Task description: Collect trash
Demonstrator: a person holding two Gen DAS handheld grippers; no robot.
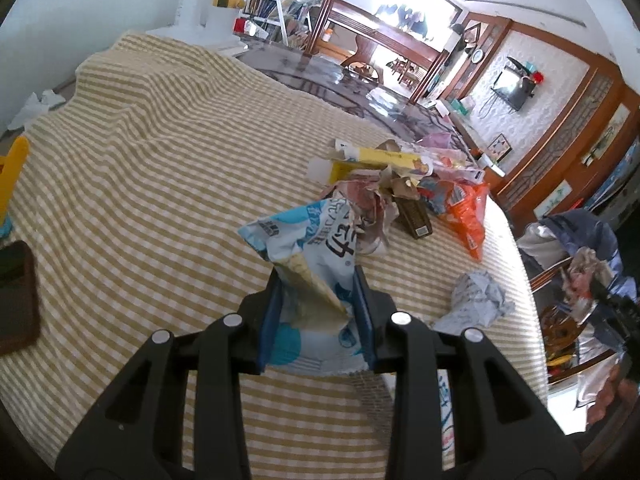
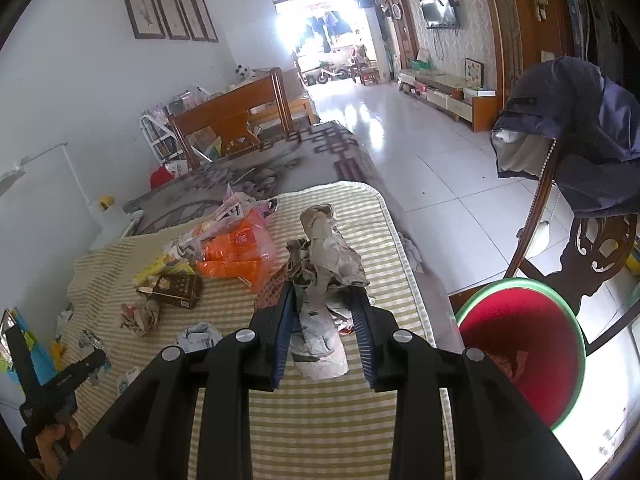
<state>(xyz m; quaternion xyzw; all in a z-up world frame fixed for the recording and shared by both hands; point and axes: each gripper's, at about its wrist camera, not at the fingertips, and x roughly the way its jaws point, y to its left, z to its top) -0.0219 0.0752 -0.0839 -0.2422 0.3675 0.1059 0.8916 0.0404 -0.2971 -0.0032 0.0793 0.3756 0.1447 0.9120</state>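
Observation:
My left gripper (image 1: 318,280) is shut on a blue and white snack wrapper (image 1: 304,240), held above the checked tablecloth (image 1: 160,160). In the right wrist view my right gripper (image 2: 322,292) is shut on a wad of crumpled grey-brown paper (image 2: 332,256) that sticks up past the fingertips, over the table's right side. More trash lies on the cloth: an orange bag (image 2: 240,256), a dark box (image 2: 176,290), a yellow carton (image 1: 376,160) and a crumpled bluish paper (image 1: 476,300). A red bin with a green rim (image 2: 560,292) stands beside the table, below and right of the right gripper.
A wooden chair draped with a dark blue jacket (image 2: 580,140) stands behind the bin. A dark flat object (image 1: 16,296) lies at the cloth's left edge. A small paper ball (image 2: 140,316) sits near the dark box. White tiled floor (image 2: 440,160) runs along the table's right side.

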